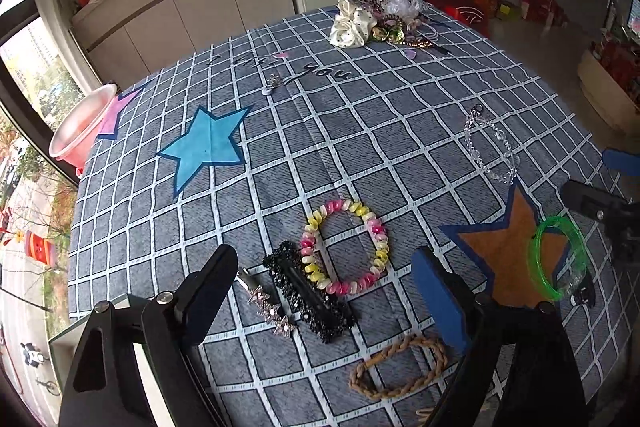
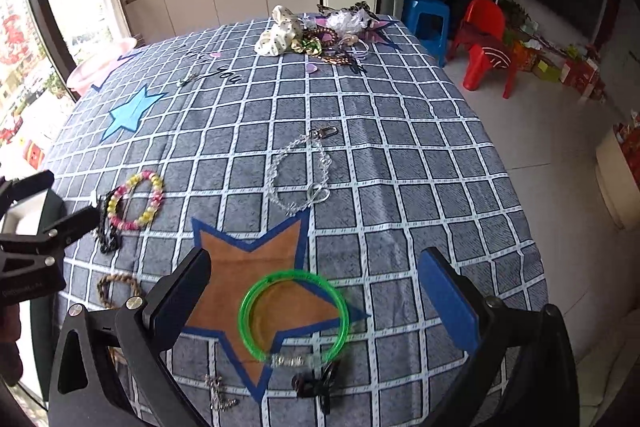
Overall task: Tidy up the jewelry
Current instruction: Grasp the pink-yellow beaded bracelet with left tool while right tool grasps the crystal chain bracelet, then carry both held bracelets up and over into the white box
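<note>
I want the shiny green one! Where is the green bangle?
The green bangle lies on the orange star of the tablecloth, between the open right gripper's fingers in the right wrist view, near the table's front edge.

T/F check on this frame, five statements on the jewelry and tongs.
1. Both tongs are open and empty. True: left tongs, right tongs.
2. The green bangle lies partly on the orange star. True.
3. The coil bracelet is hanging from the left tongs. False: it lies flat on the cloth, beside the black clip.
4. The clear bead chain sits in the pink bowl. False: it lies on the cloth, past the orange star.
5. The braided band lies nearer the camera than the coil bracelet in the left wrist view. True.
</note>
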Available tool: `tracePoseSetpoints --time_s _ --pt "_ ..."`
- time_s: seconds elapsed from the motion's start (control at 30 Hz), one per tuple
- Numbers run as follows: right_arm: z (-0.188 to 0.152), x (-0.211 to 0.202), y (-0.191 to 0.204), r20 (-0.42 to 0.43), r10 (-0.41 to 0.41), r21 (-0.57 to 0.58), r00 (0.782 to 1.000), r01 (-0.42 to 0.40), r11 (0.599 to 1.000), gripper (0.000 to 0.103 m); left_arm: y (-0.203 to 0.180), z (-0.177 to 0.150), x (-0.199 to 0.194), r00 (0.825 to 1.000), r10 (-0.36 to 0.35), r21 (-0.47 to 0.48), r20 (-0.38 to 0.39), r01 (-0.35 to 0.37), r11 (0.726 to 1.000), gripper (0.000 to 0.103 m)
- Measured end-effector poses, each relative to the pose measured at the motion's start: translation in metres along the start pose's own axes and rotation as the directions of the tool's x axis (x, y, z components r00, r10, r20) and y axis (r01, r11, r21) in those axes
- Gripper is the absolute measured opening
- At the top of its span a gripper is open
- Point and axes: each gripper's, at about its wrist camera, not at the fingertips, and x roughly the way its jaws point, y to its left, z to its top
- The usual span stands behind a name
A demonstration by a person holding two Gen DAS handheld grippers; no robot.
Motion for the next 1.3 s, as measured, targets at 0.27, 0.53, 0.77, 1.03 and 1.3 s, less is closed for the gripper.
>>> tracePoseSetpoints --time_s 0.27,0.53,0.77,1.03,1.3 --pt "0.031 0.048 -0.014 -0.052 -0.021 0.029 0.998 0.022 0.999 0.090 -0.005 0.014 0.037 0.997 -0.042 0.027 -0.057 0.043 0.999 0.078" --pt "0.043 0.087 -0.003 -0.105 -0.029 -0.021 0.994 0.027 0.999 0.063 -0.005 0.014 0.058 0.991 -0.091 0.016 -0.100 0.093 0.995 0.075" --pt "0.048 0.091 0.010 -0.082 -0.011 -0.048 0.997 0.007 0.999 0.058 -0.010 0.015 0.055 0.986 -0.141 0.033 -0.091 0.144 0.989 0.041" --pt "0.042 0.081 0.011 -0.057 0.050 -0.018 0.997 -0.051 0.999 0.005 -0.011 0.017 0.043 0.980 -0.189 0.013 -0.062 0.190 0.982 0.022" --pt "0.036 0.036 0.007 0.017 0.134 0.001 0.991 -0.134 0.991 0.005 -0.002 0.015 -0.005 0.979 -0.203 -0.010 0.028 0.204 0.979 0.016"
